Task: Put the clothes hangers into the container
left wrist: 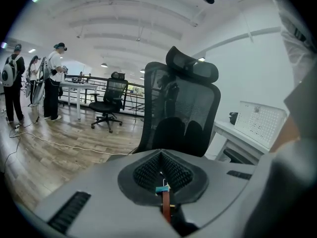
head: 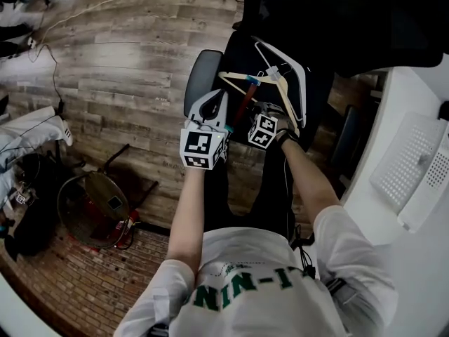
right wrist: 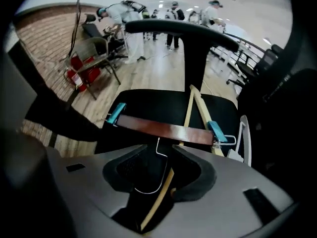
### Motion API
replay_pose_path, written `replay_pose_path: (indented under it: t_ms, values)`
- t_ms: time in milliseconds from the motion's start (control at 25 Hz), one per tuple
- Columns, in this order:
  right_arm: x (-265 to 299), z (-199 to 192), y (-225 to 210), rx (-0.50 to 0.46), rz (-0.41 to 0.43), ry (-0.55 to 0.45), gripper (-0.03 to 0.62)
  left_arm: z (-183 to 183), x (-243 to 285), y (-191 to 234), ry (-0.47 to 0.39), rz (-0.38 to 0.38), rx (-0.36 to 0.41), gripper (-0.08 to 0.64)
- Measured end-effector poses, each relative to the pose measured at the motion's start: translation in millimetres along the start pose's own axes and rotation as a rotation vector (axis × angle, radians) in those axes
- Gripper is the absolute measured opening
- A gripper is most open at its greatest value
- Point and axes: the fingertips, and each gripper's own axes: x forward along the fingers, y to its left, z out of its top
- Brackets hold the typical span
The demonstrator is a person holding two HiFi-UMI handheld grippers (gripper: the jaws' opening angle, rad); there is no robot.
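Head view: both claws are hovering over the black chair seat [head: 242,51]. The left claw [head: 212,104] and the right claw [head: 266,111] are flanking a dark clip hanger [head: 245,100]. A pale wooden hanger [head: 282,90] and a white hanger [head: 293,65] are lying on the seat.

Left gripper view: the pads are pressing together, pinching the clip hanger's teal-clipped end, which is showing end-on.

Right gripper view: the jaws are standing spread. The clip hanger's bar is crossing just beyond them, its wire hook [right wrist: 157,175] is dangling untouched between them, and the pale hanger's arm is running underneath.
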Motion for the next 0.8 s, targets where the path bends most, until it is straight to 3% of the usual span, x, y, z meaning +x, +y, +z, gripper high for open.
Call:
replay_pose_path:
  t_ms: [240, 320, 480, 640, 800]
  values:
    - [26, -10, 3, -0.226, -0.005, 0.095, 0.154, -10, 7, 7, 0.014, -0.006, -0.007, 0.005]
    - [30, -15, 1, -0.249, -0.026, 0.118, 0.078, -12, 6, 10, 0.019, -0.004, -0.006, 0.005]
    - [19, -4, -2, -0.213, -0.046, 0.063, 0.061, -12, 0, 14, 0.021, 0.004, -0.017, 0.005]
    - [-1, -3, -15, -0.060, -0.092, 0.027, 0.052, -2, -7, 12, 0.010, 0.011, -0.028, 0.005]
    - [-30, -4, -21, 0.024, -0.108, 0.021, 0.051, 17, -18, 6, -0.009, 0.011, -0.026, 0.005]
